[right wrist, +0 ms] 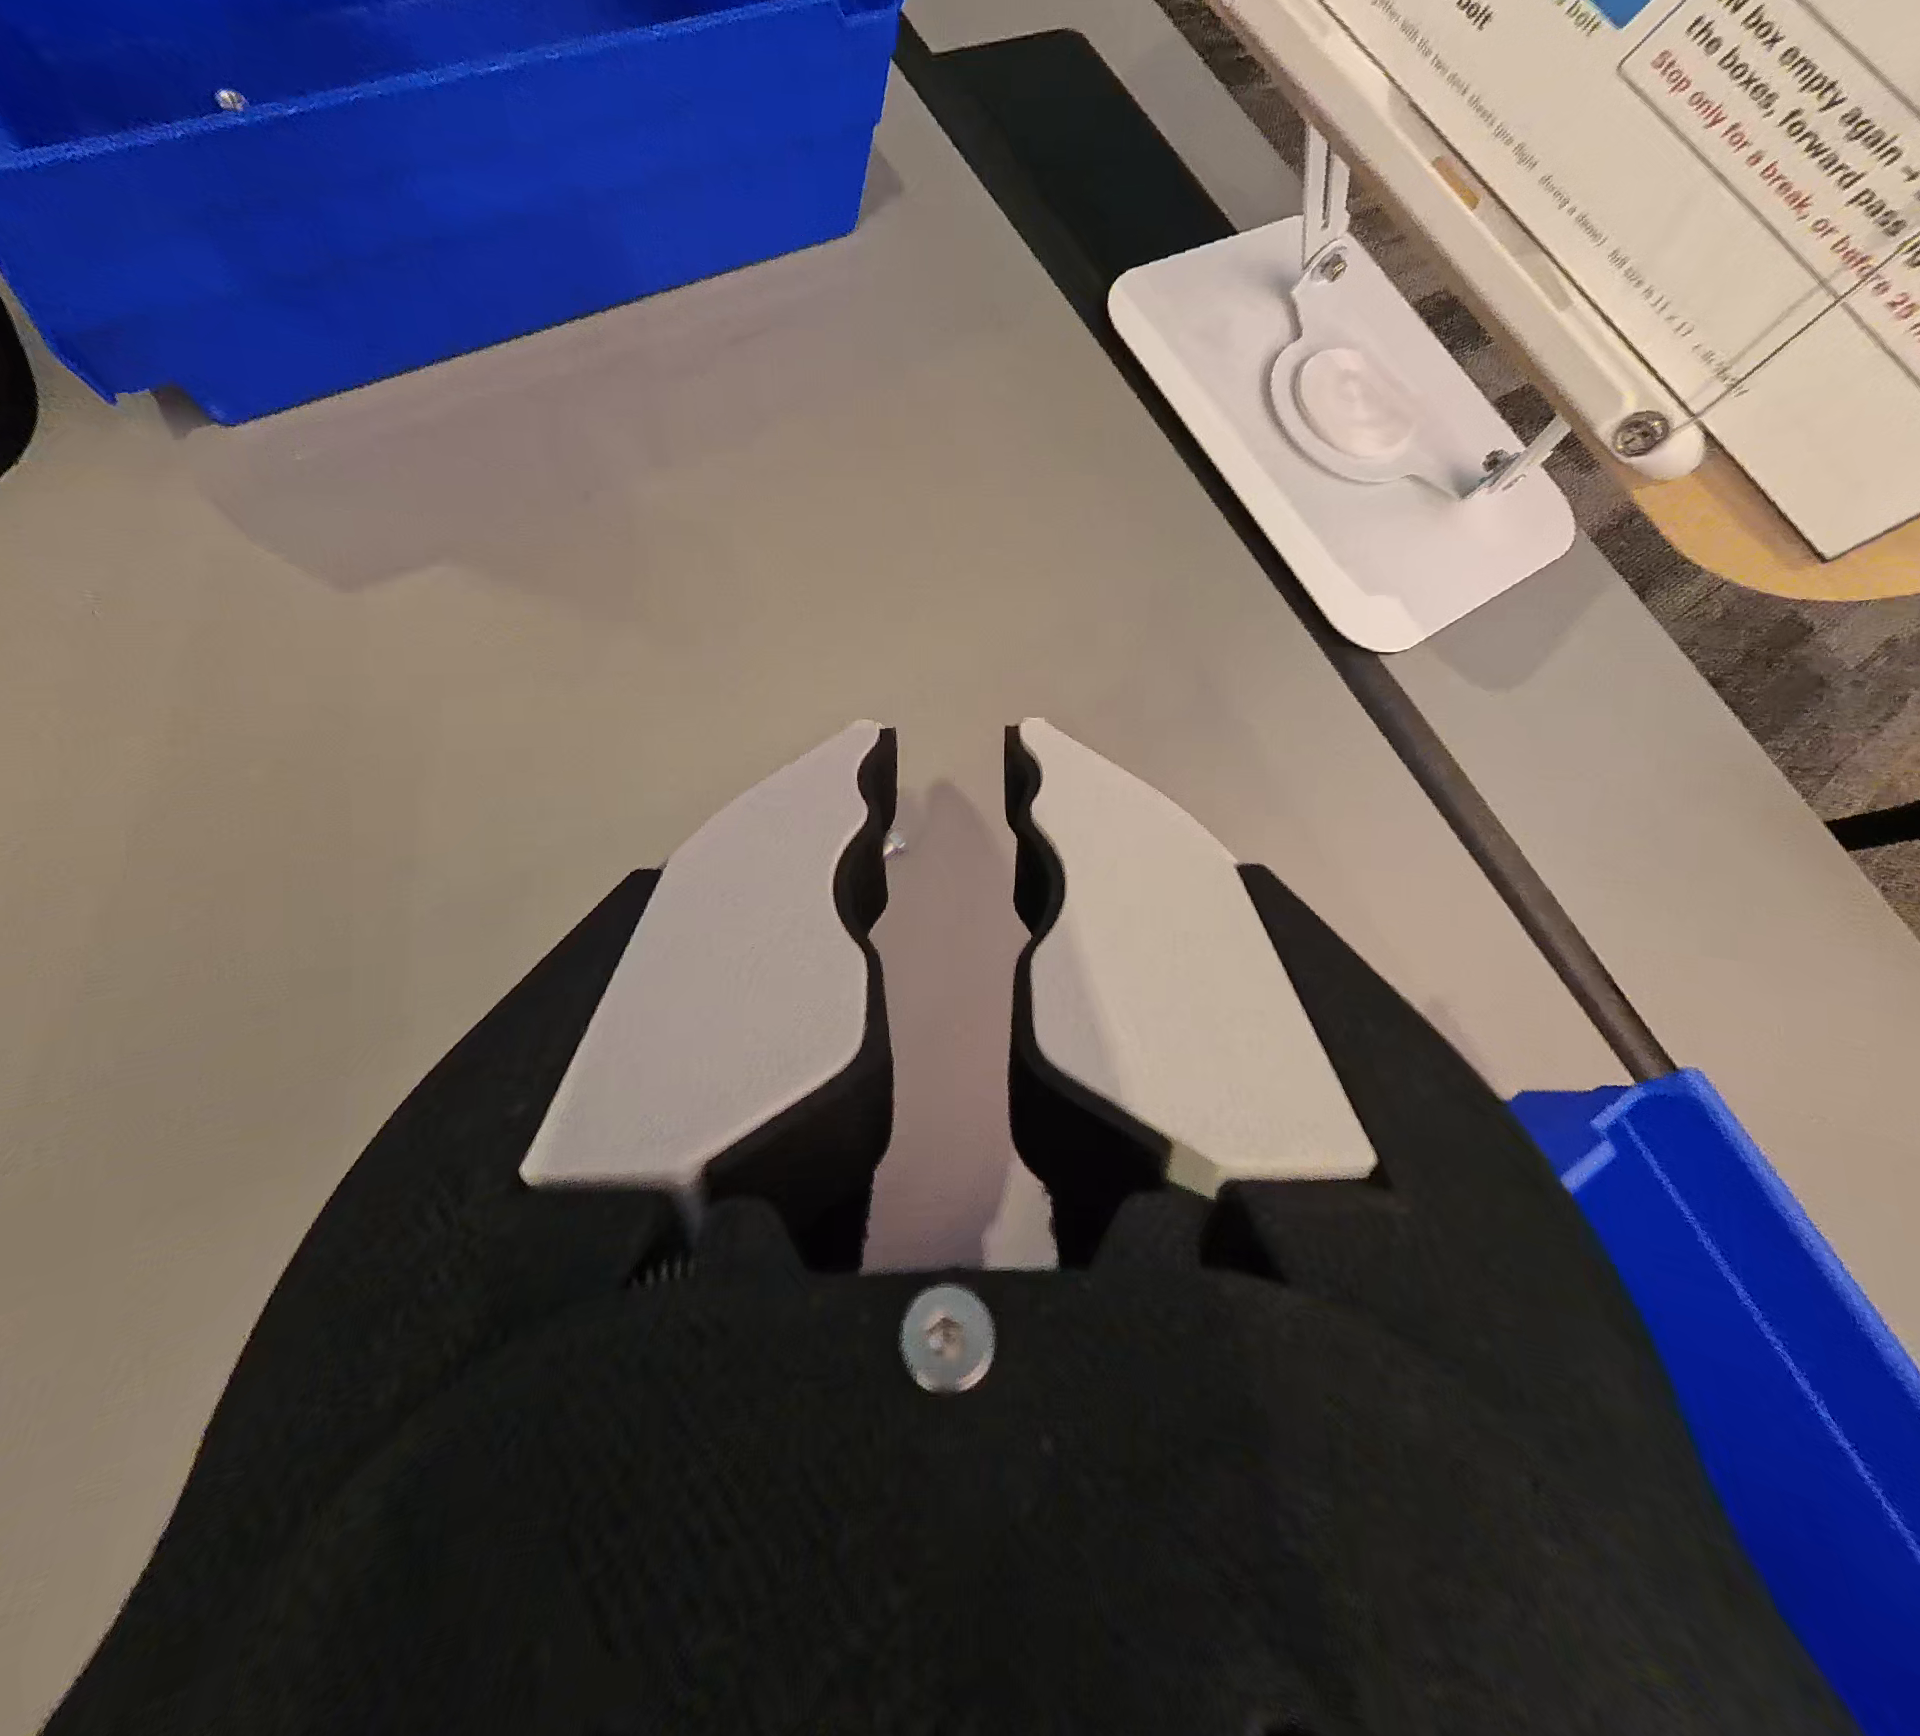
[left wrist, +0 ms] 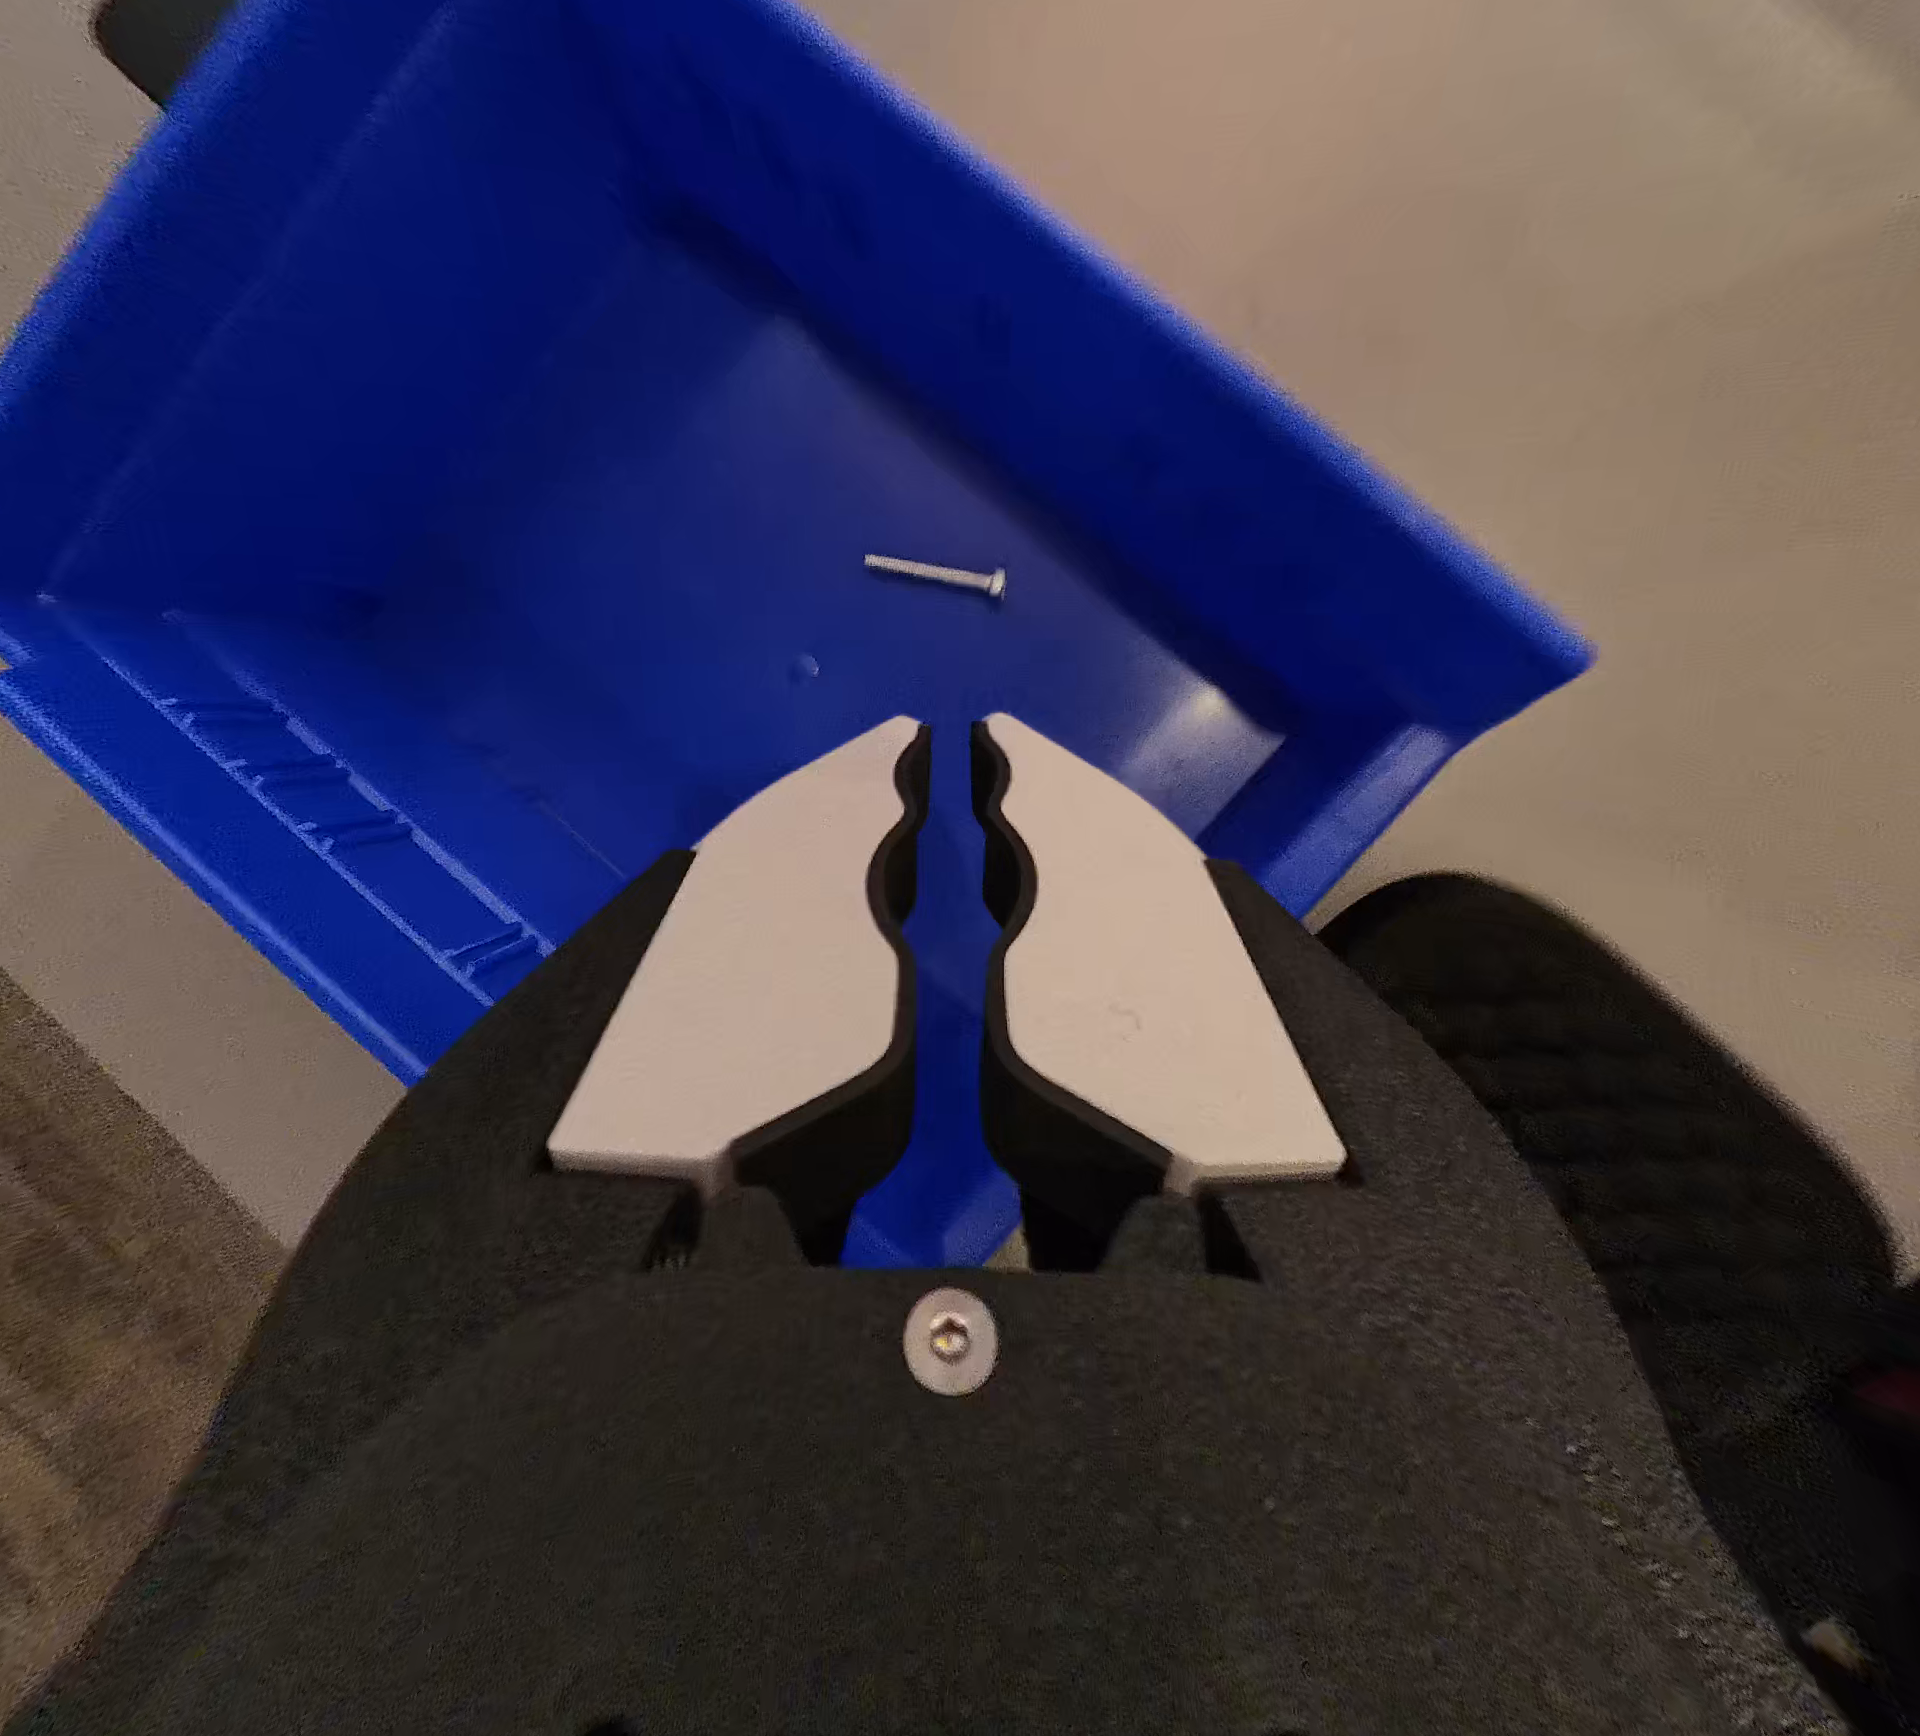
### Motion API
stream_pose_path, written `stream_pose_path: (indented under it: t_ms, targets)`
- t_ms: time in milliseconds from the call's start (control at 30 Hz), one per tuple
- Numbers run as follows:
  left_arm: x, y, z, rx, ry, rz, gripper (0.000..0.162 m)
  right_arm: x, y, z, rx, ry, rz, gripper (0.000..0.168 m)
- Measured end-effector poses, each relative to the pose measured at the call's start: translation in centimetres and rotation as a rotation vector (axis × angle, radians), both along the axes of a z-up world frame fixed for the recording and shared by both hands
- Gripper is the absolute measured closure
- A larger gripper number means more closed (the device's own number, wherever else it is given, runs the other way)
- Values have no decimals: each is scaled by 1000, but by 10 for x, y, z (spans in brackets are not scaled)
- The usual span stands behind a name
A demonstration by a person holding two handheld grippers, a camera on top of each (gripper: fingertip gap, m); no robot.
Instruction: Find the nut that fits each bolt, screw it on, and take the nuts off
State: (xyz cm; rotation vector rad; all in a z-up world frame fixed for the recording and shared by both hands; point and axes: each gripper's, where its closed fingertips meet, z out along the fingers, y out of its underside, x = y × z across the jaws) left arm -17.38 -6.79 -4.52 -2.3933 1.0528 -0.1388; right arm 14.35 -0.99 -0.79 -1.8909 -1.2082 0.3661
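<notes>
A blue bin [left wrist: 436,398] fills the left wrist view, and a small silver bolt [left wrist: 935,580] lies on its floor. My left gripper [left wrist: 948,728] hovers over the bin just short of the bolt, its jaws a narrow gap apart with nothing between them. My right gripper [right wrist: 943,730] is open low over the grey table [right wrist: 468,699]. A tiny metal piece [right wrist: 895,847] shows at the inner edge of its left finger; I cannot tell whether it is held. The same bin [right wrist: 436,211] sits far left in the right wrist view, with the bolt's head [right wrist: 229,99] showing inside.
A second blue bin [right wrist: 1725,1291] stands at the right gripper's near right. A printed sign [right wrist: 1621,128] on a white stand base [right wrist: 1340,450] sits at the table's right edge. A black object [left wrist: 1621,1115] lies beside the first bin.
</notes>
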Motion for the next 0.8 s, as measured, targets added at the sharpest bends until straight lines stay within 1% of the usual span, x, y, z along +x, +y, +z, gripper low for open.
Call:
stream_pose_path:
  t_ms: [67, 100, 167, 200, 233, 267, 300, 333, 467, 567, 667, 767, 800]
  targets:
    - [-13, 4, -19, 8, 166, -68, 153, 2, 0, 2, 8, 4, 9, 147]
    - [-18, 5, -29, 13, 254, -127, 153, 2, 0, 2, 8, 4, 14, 147]
    - [-26, 2, -52, -23, 421, -257, 151, 4, 1, 0, 0, -1, 13, 147]
    - [-28, -1, -62, -62, 465, -295, 150, 4, 1, -2, -4, -2, 14, 147]
    - [-28, -2, -71, -97, 485, -315, 147, 4, 1, -3, -10, -3, 18, 147]
    - [-26, 1, -77, -96, 497, -348, 141, 4, 2, -5, -13, -5, 20, 147]
    - [-26, 7, -79, -55, 522, -383, 142, 4, 2, -6, -14, -10, 21, 147]
    - [-26, 9, -81, -37, 537, -416, 146, 3, 3, -7, -14, -17, 23, 147]
    - [-21, 14, -92, -56, 474, -466, 148, 4, 4, -13, -10, -43, 26, 147]
    - [-24, 17, -99, -61, 496, -506, 149, 5, 7, -17, -14, -54, 22, 147]
    - [-29, 20, -101, -63, 533, -526, 151, 6, 9, -20, -19, -59, 17, 147]
    - [-25, 23, -103, -68, 501, -526, 153, 6, 11, -24, -28, -70, 19, 147]
    - [-25, 23, -104, -69, 502, -531, 156, 6, 11, -26, -30, -78, 19, 147]
